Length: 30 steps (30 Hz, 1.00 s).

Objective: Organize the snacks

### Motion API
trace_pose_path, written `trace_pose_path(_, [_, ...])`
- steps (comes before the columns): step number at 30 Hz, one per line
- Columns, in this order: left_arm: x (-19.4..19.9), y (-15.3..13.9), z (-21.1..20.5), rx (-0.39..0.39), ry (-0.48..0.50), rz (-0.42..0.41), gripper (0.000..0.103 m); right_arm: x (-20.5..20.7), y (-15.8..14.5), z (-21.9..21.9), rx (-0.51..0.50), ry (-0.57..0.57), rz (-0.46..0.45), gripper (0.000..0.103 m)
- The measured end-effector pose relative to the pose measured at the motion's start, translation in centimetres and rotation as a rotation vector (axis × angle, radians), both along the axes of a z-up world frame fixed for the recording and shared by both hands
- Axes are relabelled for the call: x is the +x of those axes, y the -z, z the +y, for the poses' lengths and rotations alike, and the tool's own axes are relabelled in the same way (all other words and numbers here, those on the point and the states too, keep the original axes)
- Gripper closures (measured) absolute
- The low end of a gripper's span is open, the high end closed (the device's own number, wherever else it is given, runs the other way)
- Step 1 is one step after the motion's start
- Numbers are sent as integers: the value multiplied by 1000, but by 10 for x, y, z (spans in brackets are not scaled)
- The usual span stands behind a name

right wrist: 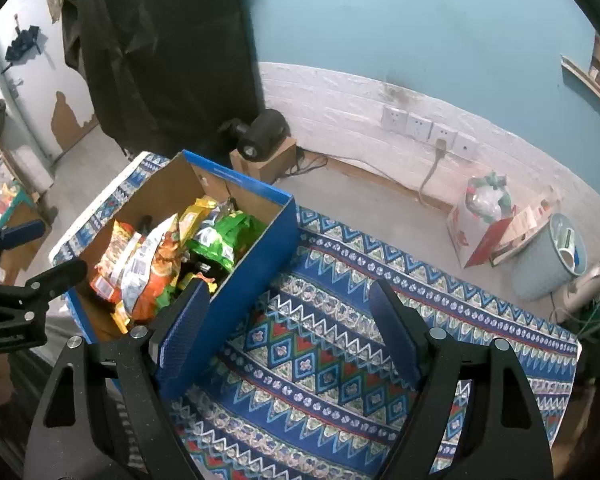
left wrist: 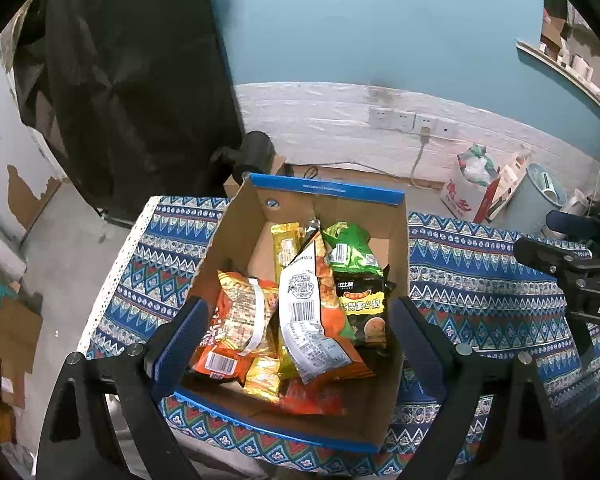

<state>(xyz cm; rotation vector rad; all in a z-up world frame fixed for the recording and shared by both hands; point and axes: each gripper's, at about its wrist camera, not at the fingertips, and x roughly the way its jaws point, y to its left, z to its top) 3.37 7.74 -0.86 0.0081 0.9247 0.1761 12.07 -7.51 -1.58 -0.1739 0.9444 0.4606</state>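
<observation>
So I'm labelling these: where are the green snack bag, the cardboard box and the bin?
green snack bag [left wrist: 350, 250], left wrist view, its front.
cardboard box [right wrist: 256, 248], right wrist view, blue outer wall.
bin [right wrist: 540, 268], right wrist view, its side.

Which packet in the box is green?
The green packet at the box's far right; the others are orange, yellow or black.

Left gripper [left wrist: 296, 344] and right gripper [right wrist: 290, 332]: both jaws spread wide, nothing between the fingers, held side by side.
</observation>
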Motion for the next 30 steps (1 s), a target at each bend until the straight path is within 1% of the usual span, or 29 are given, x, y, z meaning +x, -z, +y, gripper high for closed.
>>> trace_pose_path(2, [0,0,-2,11,2,0,9,0,0,-1,-2,-4,1,22])
trace_pose_path(15, [0,1,-2,12,-11,7,9,-3,0,-1,-7,-7,0,22])
trace_pose_path(25, [1,4,1,-5,-20,24,9,-4,-1,-2,-8,-11,1,22])
trace_pose_path(30, [1,6,0,0,-23,31,9,-4,0,-3,-8,-14,6,22])
